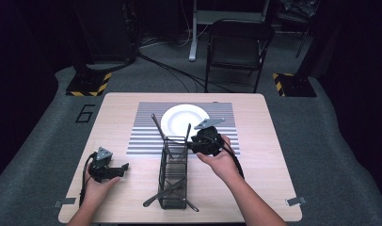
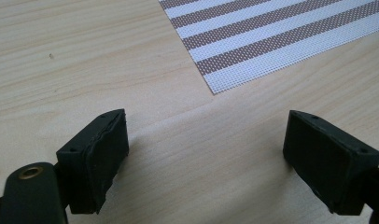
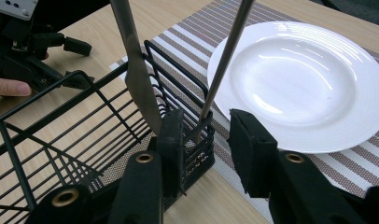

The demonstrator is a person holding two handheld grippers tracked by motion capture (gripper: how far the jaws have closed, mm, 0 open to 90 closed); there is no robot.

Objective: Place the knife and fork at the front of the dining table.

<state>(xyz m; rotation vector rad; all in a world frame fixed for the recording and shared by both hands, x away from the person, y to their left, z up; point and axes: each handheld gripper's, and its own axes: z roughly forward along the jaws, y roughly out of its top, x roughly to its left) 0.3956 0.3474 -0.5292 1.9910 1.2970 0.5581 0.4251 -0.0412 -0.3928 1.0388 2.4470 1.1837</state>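
**At the rack's far corner: right gripper lining up on a slim utensil handle**

In the wire rack (image 3: 61,140), a thin metal utensil (image 3: 225,60) stands tilted beside a knife (image 3: 136,70). It looks light, stiff and slick, so I'd pinch the shaft low.

The right gripper (image 3: 204,144) has its jaws parted around it, not pressing. Its own view shows that gap; the high view shows the plate (image 1: 179,120) behind and the left gripper (image 1: 117,168) wide open, empty, over bare table (image 2: 85,56).
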